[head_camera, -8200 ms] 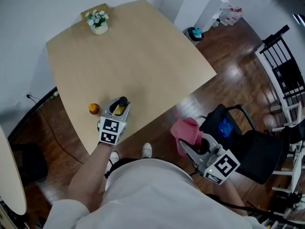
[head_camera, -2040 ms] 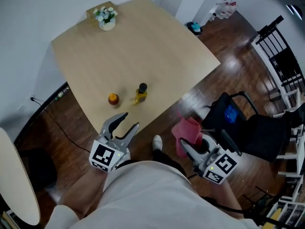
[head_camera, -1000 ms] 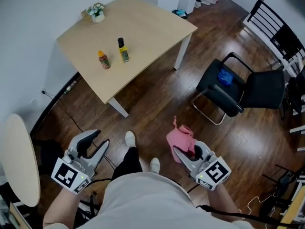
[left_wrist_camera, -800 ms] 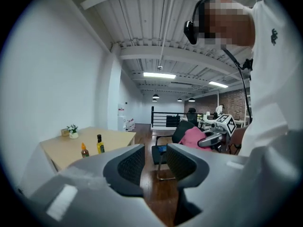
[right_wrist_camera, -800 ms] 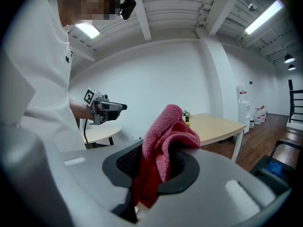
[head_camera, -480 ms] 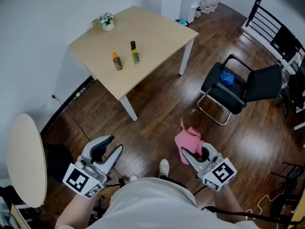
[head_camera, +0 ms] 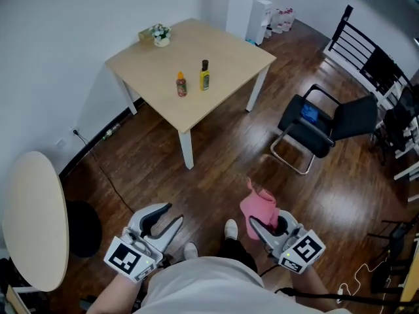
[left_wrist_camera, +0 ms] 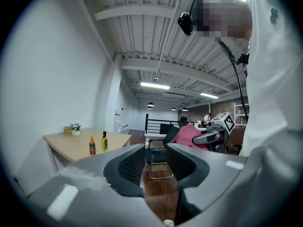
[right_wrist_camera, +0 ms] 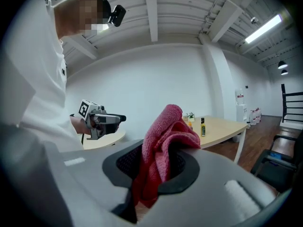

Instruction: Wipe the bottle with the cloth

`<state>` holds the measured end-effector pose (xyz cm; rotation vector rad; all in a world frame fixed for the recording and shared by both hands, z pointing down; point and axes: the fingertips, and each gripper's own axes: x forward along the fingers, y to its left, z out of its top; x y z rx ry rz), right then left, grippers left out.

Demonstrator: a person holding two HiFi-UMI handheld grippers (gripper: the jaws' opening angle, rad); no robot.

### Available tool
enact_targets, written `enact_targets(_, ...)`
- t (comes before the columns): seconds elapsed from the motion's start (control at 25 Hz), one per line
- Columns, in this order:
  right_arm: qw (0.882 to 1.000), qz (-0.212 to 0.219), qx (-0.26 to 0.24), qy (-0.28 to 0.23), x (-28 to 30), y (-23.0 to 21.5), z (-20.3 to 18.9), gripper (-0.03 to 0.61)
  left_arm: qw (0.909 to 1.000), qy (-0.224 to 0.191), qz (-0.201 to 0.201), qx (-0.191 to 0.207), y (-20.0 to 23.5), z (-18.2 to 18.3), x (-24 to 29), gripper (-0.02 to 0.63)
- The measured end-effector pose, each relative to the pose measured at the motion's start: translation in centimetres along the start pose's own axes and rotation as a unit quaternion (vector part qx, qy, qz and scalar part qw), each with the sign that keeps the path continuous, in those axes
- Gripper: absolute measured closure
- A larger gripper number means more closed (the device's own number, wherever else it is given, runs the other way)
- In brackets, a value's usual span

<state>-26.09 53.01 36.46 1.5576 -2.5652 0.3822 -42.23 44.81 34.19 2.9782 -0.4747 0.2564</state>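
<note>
From where I stand, the left claw is down by the person's hip with its jaws drawn nearly together. Only a thin slit shows between the pads, and there is nothing in it.

The bottle is what the coming move turns on. It is on the far table, well apart from both claws, with a stretch of bare floor in between. In the head view it lies between twelve and one o'clock from the left claw and at about eleven o'clock from the right one. Neither hand is clearly nearer, though the left may have a slight edge. Both claws point roughly at it already, so my guess is that the gap has to be closed on foot before any wiping can start.

The bottle stands upright with its long axis vertical. It is slim, with a yellow body and a black cap. An orange bottle, shorter, sits just beside it at its eight o'clock, and I cannot tell whether the two touch. I take the yellow one to be the bottle meant, but that is only a judgement.

The right claw has its jaws clamped on the cloth, a pink terry rag. The rag is bunched between the pads and its loose end pokes up past the tips.
</note>
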Motion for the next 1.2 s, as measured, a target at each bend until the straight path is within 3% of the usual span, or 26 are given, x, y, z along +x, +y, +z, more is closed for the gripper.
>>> enact_targets(0.16, 1.000, -0.015, 0.003, -0.003, 0.1, 3.3, -0.9, 0.502, 0.9999, 0.002, -0.008, -0.008, 0.5, -2.0, -2.6, 0.465)
enact_targets(0.56, 1.000, -0.019, -0.011, 0.007, 0.8, 8.5, -0.5, 0.502, 0.9999, -0.008, -0.010, 0.001, 0.9, -1.7, -6.2, 0.460)
enact_targets(0.92, 0.999, -0.035, -0.017, 0.008, -1.2, 10.0, -1.0, 0.502, 0.9996, -0.004, -0.026, 0.005, -0.5, -2.2, -6.9, 0.460)
enact_targets(1.2, 0.999, -0.024, -0.032, 0.010, -2.7, 10.5, -1.5, 0.502, 0.9997, -0.001, -0.023, 0.003, -2.2, -3.0, -6.9, 0.460)
